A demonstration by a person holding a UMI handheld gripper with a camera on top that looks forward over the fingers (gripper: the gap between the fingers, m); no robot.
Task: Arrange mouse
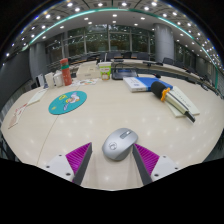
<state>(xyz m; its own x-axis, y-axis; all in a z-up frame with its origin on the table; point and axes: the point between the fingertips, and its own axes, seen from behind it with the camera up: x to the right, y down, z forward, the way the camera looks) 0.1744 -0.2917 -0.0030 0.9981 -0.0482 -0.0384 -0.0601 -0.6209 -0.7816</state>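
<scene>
Gripper view, read left to right. A wide, pale table (60,125) fills the scene. On its left portion lies a round teal disc (68,102) printed with small coloured shapes, flat on the surface and well apart from the gripper. Behind it, near the table's far edge, stand a red-and-white canister (65,72) and a few pale boxes (88,71).

Centre foreground: a grey computer mouse (120,143) rests on the table between the two fingers of the gripper (114,160). The fingers (80,158) are spread wide, their magenta pads facing inward; a visible gap of table separates the mouse from each pad, so nothing is gripped. The mouse sits on its own, slightly nearer the right finger, its body angled a little toward the right.

Right of centre, farther back, lies a flat blue-and-white item (143,82), and just beside it a dark roll with an orange end (161,91) resting on a long pale strip (180,103).
</scene>
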